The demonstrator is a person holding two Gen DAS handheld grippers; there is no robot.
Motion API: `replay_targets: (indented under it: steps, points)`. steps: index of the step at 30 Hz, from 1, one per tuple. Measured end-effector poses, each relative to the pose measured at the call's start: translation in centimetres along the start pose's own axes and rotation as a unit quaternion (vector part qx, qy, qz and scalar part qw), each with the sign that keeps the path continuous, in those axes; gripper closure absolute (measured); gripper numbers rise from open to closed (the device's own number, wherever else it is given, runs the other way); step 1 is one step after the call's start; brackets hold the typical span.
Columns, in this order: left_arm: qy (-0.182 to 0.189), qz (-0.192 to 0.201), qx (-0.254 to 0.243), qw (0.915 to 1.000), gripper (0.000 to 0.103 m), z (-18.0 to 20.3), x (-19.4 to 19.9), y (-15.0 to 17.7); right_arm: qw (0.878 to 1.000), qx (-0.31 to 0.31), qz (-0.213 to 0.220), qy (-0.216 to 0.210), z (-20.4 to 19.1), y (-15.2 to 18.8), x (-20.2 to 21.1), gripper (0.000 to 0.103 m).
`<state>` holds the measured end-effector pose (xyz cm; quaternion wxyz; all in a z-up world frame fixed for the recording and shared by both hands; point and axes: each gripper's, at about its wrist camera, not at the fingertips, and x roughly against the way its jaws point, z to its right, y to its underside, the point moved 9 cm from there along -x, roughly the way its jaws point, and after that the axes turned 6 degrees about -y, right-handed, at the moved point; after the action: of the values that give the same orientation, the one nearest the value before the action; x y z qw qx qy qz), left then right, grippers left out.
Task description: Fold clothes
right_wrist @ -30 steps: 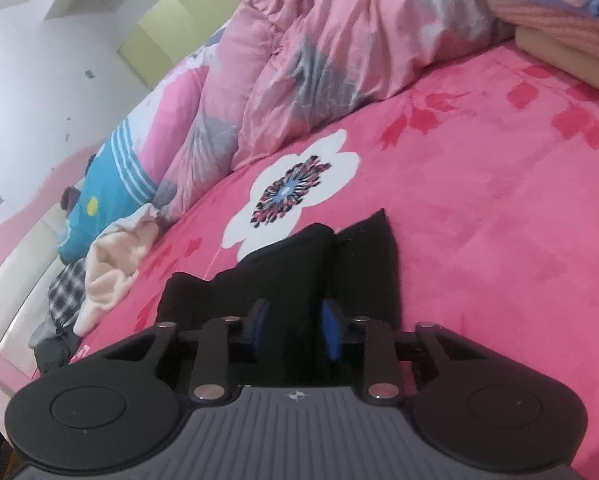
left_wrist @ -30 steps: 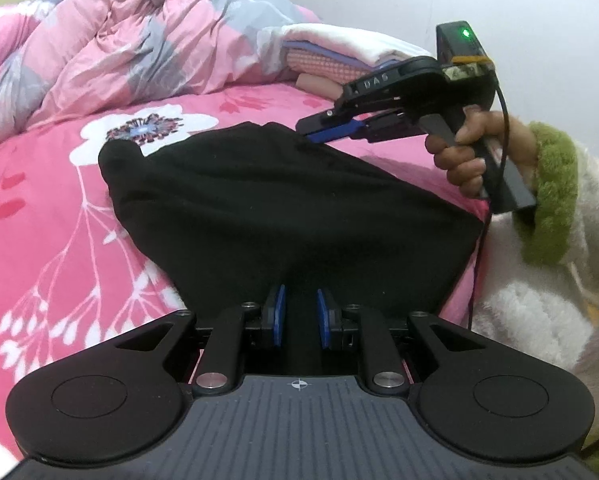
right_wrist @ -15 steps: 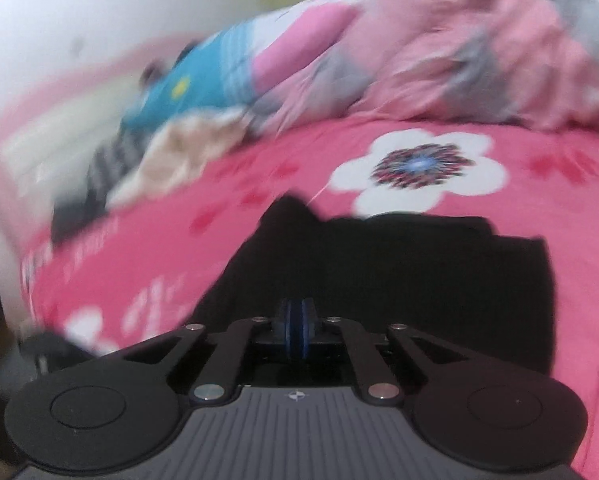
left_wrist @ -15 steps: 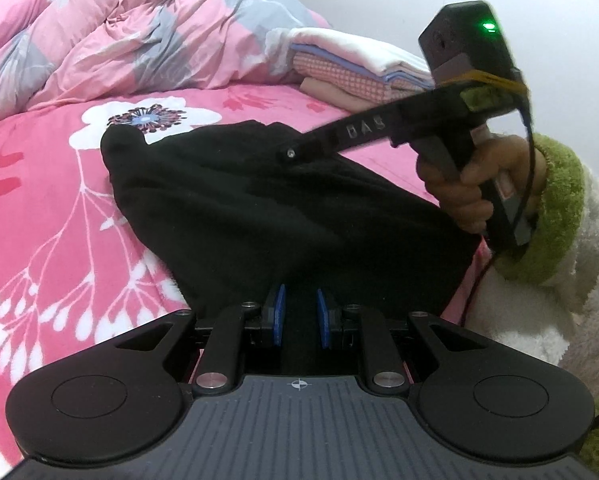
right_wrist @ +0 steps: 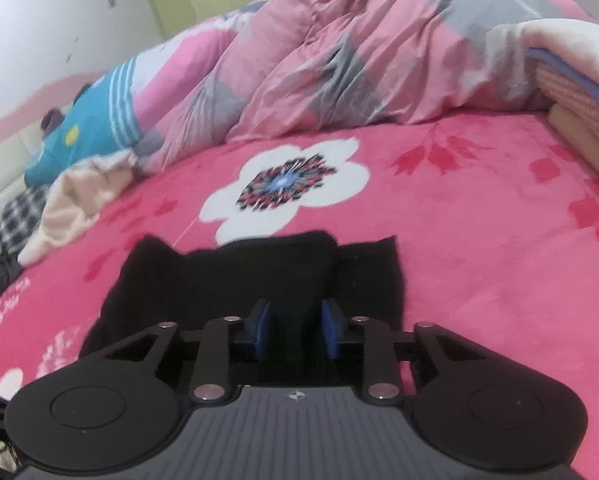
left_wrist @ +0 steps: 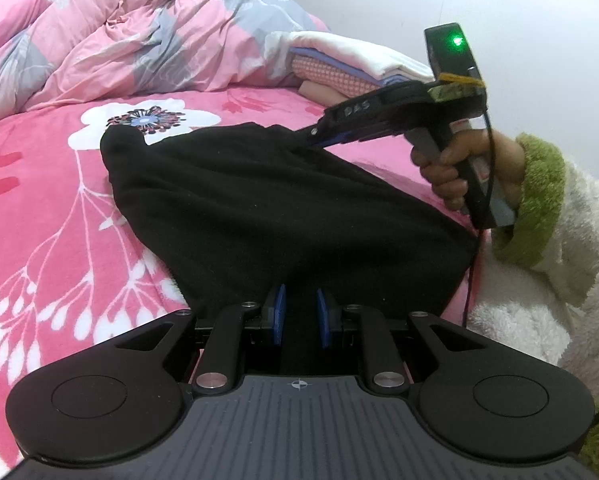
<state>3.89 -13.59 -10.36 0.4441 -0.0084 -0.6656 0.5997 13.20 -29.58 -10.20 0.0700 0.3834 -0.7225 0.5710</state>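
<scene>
Left wrist view. Left gripper at 6 o'clock, blue pads close together with a fold of the black garment between them; pinching it. Garment spread across the frame centre on the pink blanket, its far corner at 10 o'clock touching the white flower print. Right gripper at 2 o'clock, tips at the garment's far edge, around 1 o'clock of its middle; cannot tell here whether cloth is between them. Hand on the grip at 3 o'clock, green cuff and white fleece sleeve just beyond. Folded stack at 1 o'clock, against the rumpled quilt running 10 to 12 o'clock.

Right wrist view. Slight blur. Jaws opening, pads apart, black cloth in the gap and below; pads not visibly pressing on it. Garment at 6 to 7 o'clock, flat on the blanket, two layers showing at its far edge. Flower print just past the garment at 12 o'clock. Quilt along the top, stack at 3 o'clock. Loose clothes heaped at 9 o'clock.
</scene>
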Motion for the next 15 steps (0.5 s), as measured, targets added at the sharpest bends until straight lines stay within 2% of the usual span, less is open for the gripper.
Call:
replay_targets:
  steps: [3,7,11,14,15]
  points:
    - [-0.001,0.000,0.000,1.0000,0.086,0.0,0.0,0.0,1.000,0.020,0.012,0.006,-0.9,-0.1,0.1,0.096]
    - [-0.001,0.000,-0.001,1.0000,0.086,-0.1,0.1,0.1,0.999,0.046,0.026,0.009,-1.8,-0.5,0.3,0.099]
    - [-0.002,0.000,-0.002,1.0000,0.086,0.0,0.0,0.1,0.995,0.083,0.029,-0.040,-5.1,-0.4,0.4,0.099]
    - [-0.003,0.000,-0.003,1.0000,0.086,-0.1,-0.1,0.0,0.984,0.158,-0.011,-0.086,-8.7,1.5,-0.2,0.096]
    - [-0.003,0.001,-0.003,1.0000,0.086,-0.1,-0.1,0.0,0.979,0.184,-0.024,-0.088,-9.5,2.2,-0.4,0.088]
